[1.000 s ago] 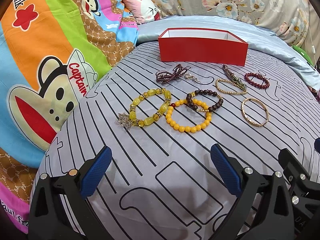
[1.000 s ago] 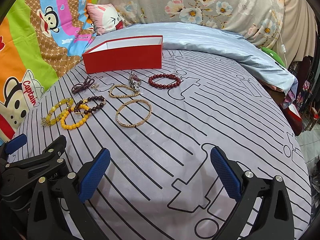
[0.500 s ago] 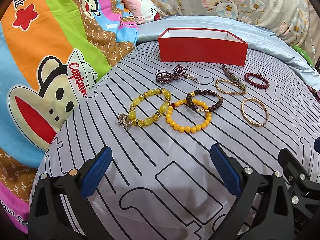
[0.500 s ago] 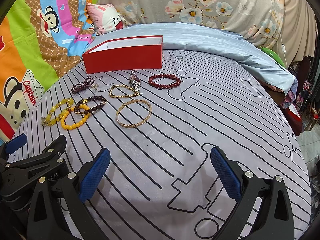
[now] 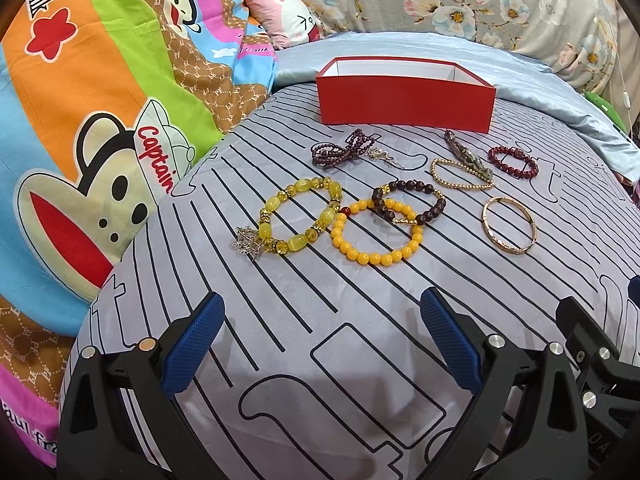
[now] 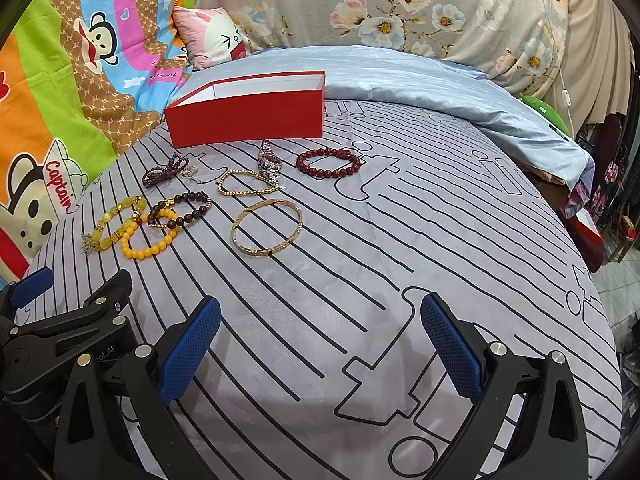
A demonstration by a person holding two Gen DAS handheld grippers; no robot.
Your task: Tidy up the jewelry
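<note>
Nothing is shifting since the earlier frames: both grippers are still hovering over the near part of the striped sheet [image 5: 320,380]. The left gripper [image 5: 320,320] is holding its jaws wide apart, gripping nothing, and the right gripper [image 6: 320,324] likewise. Farther out, the bracelets are lying loose (amber beads [image 5: 376,232] overlapping the dark beads [image 5: 412,202]), the bangle [image 6: 267,233] right of them. The red box [image 5: 404,98] is sitting open at the far end.

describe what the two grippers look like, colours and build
Both the left gripper and right gripper have black angular plastic finger frames, silver round bolt heads and blue, finely textured pads on the fingertips. No cables or sleeves show.
</note>
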